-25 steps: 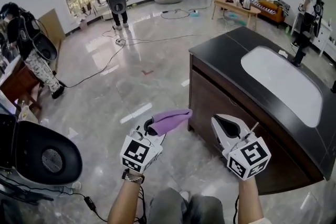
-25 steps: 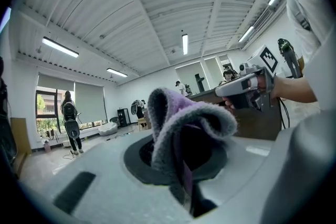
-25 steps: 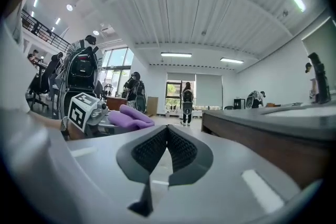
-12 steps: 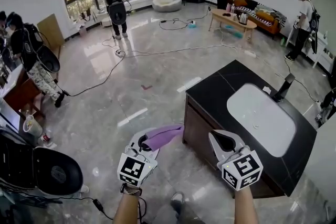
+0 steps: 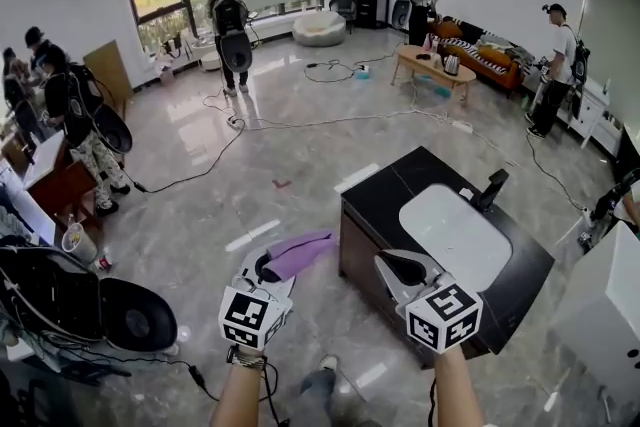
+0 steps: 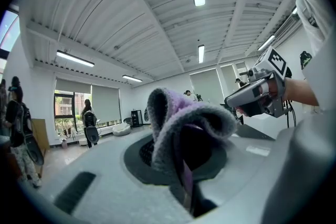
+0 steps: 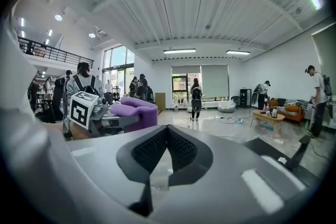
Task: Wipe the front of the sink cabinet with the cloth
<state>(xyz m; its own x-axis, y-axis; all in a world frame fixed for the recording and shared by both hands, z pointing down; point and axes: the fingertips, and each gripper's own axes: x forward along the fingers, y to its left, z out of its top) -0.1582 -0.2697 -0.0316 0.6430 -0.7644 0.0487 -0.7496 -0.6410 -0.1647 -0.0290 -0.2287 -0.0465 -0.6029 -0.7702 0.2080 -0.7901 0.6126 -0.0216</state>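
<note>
Purple cloth (image 5: 298,253) held up near the sink cabinet (image 5: 358,257)
The cloth is clamped in the left gripper (image 5: 272,266), apart from the cabinet's dark front (not touching it); the right gripper (image 5: 395,267) is closed with nothing in it.

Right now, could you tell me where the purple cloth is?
In the head view, the cloth sits clamped in the left gripper, just left of the sink cabinet.

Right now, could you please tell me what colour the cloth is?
Purple; the cloth shows best in the head view.
</note>
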